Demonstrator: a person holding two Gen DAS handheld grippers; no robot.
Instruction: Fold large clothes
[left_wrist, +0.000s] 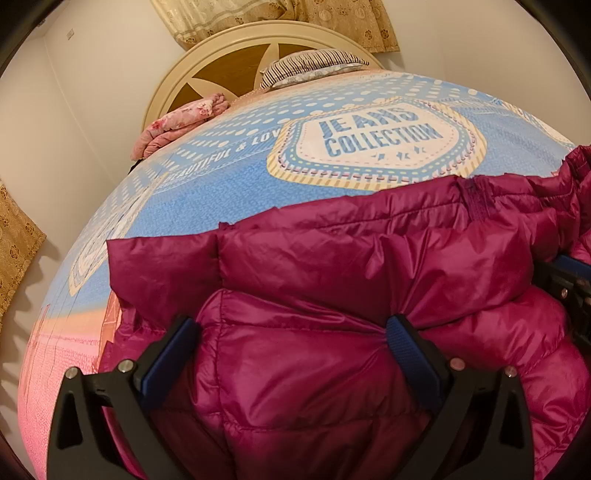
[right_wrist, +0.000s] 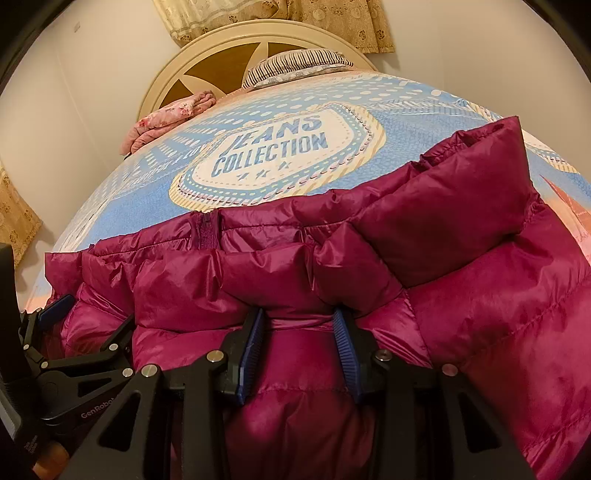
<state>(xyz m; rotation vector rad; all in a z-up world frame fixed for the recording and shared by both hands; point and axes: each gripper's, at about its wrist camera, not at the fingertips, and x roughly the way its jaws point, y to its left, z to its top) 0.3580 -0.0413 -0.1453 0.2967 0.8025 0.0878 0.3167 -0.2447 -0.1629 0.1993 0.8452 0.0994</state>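
Note:
A magenta down jacket (left_wrist: 332, 266) lies puffed up on the near part of the bed, its zipped edge toward the headboard. My left gripper (left_wrist: 290, 332) stands wide, both blue pads pressed into a thick fold of the jacket that bulges between them. In the right wrist view the jacket (right_wrist: 461, 229) has a flap folded up at the right. There my right gripper (right_wrist: 299, 332) pinches a narrower bunch of its fabric between the pads. The left gripper (right_wrist: 88, 317) shows at the left edge of that view, close beside the right one.
The bed sheet (left_wrist: 236, 184) is blue with a "Jeans Collection" print, pink at the near left. A striped pillow (left_wrist: 310, 66) and a folded pink floral blanket (left_wrist: 181, 122) lie by the cream headboard (left_wrist: 221, 48). Walls and curtains close in behind and on the left.

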